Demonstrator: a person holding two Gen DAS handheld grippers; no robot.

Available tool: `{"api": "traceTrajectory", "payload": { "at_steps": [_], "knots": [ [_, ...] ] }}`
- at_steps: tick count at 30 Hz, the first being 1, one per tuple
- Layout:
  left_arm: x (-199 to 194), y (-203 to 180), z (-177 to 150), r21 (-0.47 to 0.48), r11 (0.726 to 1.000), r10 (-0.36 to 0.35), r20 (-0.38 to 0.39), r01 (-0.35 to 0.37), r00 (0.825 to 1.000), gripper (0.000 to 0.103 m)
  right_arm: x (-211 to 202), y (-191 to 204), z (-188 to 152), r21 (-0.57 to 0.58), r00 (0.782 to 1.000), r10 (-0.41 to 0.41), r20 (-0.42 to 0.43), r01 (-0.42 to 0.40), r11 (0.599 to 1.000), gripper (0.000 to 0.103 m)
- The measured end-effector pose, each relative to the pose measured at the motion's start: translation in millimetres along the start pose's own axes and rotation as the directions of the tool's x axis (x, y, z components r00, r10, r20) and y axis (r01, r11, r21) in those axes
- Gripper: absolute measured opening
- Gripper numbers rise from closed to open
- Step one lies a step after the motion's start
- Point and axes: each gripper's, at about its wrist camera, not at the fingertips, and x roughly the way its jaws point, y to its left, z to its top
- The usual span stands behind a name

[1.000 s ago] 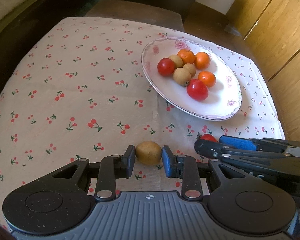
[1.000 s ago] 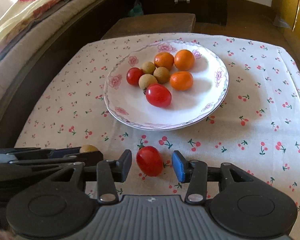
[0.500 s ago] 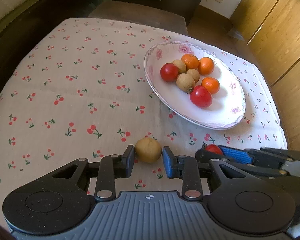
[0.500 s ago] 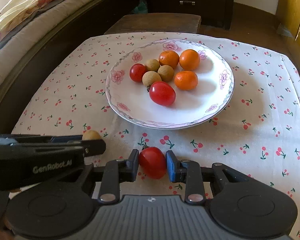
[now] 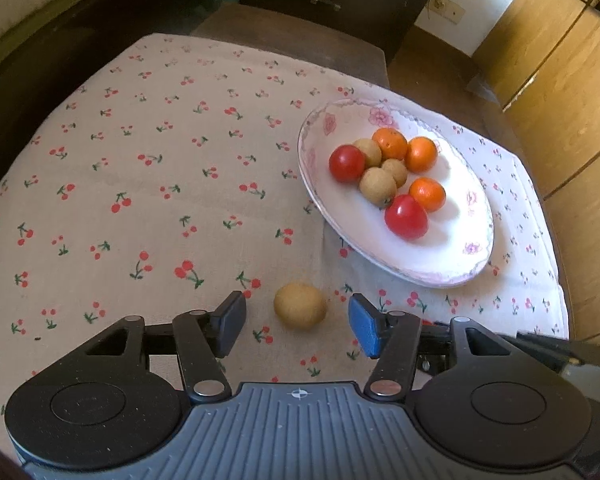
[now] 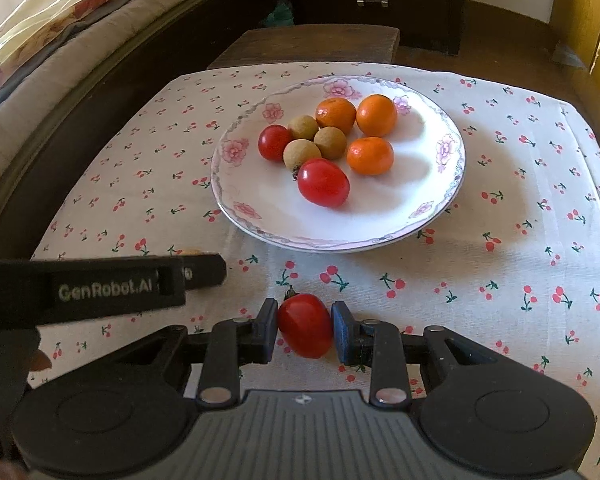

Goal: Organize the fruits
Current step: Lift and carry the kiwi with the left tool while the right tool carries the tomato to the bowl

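Observation:
A white flowered plate (image 5: 452, 264) (image 6: 380, 232) holds two red tomatoes, three oranges and three tan longans. My left gripper (image 5: 298, 326) is open, its pads apart on either side of a tan longan (image 5: 300, 306) that lies on the cherry-print cloth. My right gripper (image 6: 305, 330) is shut on a red tomato (image 6: 305, 330), with both pads pressed against its sides, just in front of the plate. The left gripper also shows in the right wrist view (image 6: 100, 284) at the left, hiding most of the longan.
The cherry-print tablecloth (image 5: 140, 200) covers a small table. A bed (image 6: 40, 40) runs along the left, a dark stool (image 6: 308, 44) and dresser stand behind the table, and wooden cabinets (image 5: 560, 80) are at the right.
My left gripper has opened wide and let go of the longan, which now rests on the cloth. My right gripper has closed on the tomato and lifted slightly.

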Motion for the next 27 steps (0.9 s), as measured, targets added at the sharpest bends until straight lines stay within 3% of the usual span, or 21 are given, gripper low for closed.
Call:
{"api": "traceTrajectory", "payload": {
  "at_steps": [4,14,27],
  "knots": [
    [4,-4,1,0.010,1.000,0.008,0.002,-0.008,1.000,0.065,0,-4,1,0.011,1.000,-0.005,0.002,0.005,1.000,0.031],
    [7,-11,-3,0.061,0.998,0.024,0.004,-0.025,1.000,0.038,-2,-7,0,0.030,1.000,-0.022,0.004,0.021,0.999,0.031],
    [-10,-12,-8,0.087,0.996,-0.005,0.011,0.004,1.000,0.038,-14,-2,1,0.025,1.000,-0.002,0.031,0.001,1.000,0.031]
  ]
}}
